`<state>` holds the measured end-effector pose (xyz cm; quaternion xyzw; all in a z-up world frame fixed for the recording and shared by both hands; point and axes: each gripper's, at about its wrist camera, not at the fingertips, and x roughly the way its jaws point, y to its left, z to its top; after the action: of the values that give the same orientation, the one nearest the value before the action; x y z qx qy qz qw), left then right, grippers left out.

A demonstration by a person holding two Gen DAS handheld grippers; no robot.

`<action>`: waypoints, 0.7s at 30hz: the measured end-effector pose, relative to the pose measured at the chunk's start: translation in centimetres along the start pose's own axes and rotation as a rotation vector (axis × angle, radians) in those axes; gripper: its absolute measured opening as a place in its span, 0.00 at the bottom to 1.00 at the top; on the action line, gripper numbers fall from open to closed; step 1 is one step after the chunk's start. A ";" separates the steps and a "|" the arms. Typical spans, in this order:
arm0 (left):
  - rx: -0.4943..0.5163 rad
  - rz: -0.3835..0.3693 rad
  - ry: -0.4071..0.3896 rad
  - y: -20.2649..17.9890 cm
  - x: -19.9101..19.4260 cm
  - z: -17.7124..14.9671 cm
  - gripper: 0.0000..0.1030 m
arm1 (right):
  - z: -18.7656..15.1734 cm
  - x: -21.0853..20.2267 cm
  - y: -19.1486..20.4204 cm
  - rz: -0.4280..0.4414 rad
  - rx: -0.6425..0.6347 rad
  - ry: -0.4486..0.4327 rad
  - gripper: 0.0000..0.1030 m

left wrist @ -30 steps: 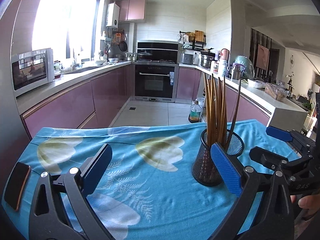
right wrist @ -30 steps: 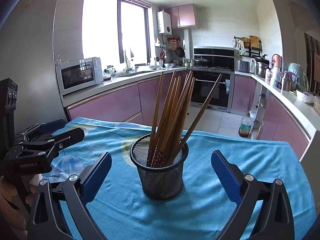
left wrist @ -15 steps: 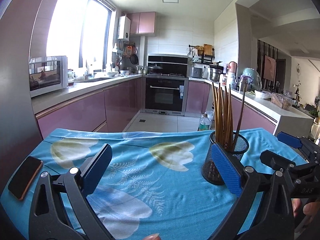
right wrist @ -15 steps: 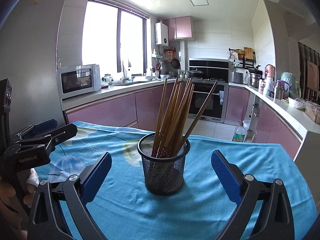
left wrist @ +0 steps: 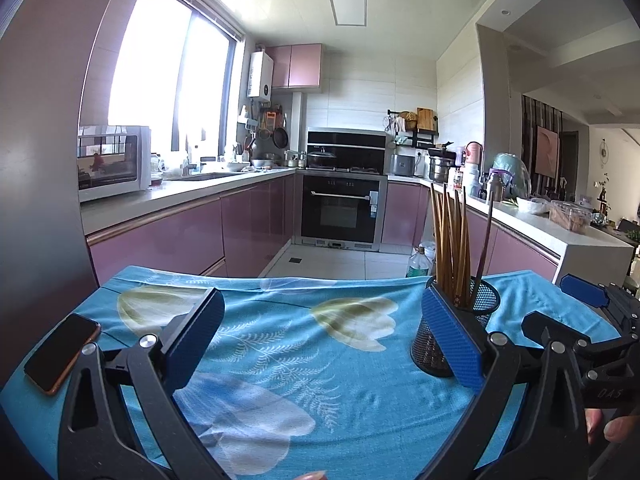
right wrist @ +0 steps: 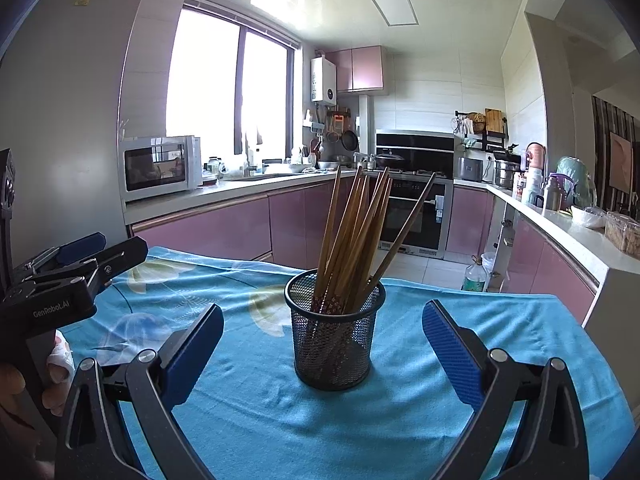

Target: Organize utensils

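Note:
A black mesh cup stands upright on the blue flowered tablecloth, holding several wooden chopsticks that lean to the right. My right gripper is open, its blue pads well apart on either side of the cup, a little nearer than it. In the left wrist view the same cup sits just behind the right pad, with chopsticks rising from it. My left gripper is open over bare cloth, with nothing between its fingers. The right gripper's body shows at the right edge there.
A phone lies at the table's left edge. Beyond the far table edge are a tiled floor, pink cabinets, an oven and a bottle on the floor. A microwave sits on the left counter. A hand holds the left gripper.
Both grippers have pulled back and tilted upward, so the cup sits farther away and more ceiling shows. The phone has come into the left view. Both stay open.

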<state>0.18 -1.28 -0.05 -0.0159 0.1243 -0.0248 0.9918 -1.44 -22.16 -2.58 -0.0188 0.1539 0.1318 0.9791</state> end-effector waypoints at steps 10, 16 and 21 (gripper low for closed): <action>0.019 0.018 -0.027 -0.4 -0.9 -0.2 0.94 | 0.0 -0.4 0.0 -0.005 0.002 -0.015 0.94; 0.016 0.026 -0.034 -0.3 -1.1 -0.3 0.94 | 0.0 -0.5 -0.1 -0.005 0.008 -0.024 0.94; 0.018 0.029 -0.048 -0.4 -1.5 -0.4 0.94 | -0.1 -0.7 -0.1 -0.006 0.011 -0.029 0.94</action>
<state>-1.38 -1.60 -0.01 -0.0059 0.1004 -0.0114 0.9949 -2.03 -22.39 -2.43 -0.0118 0.1404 0.1284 0.9817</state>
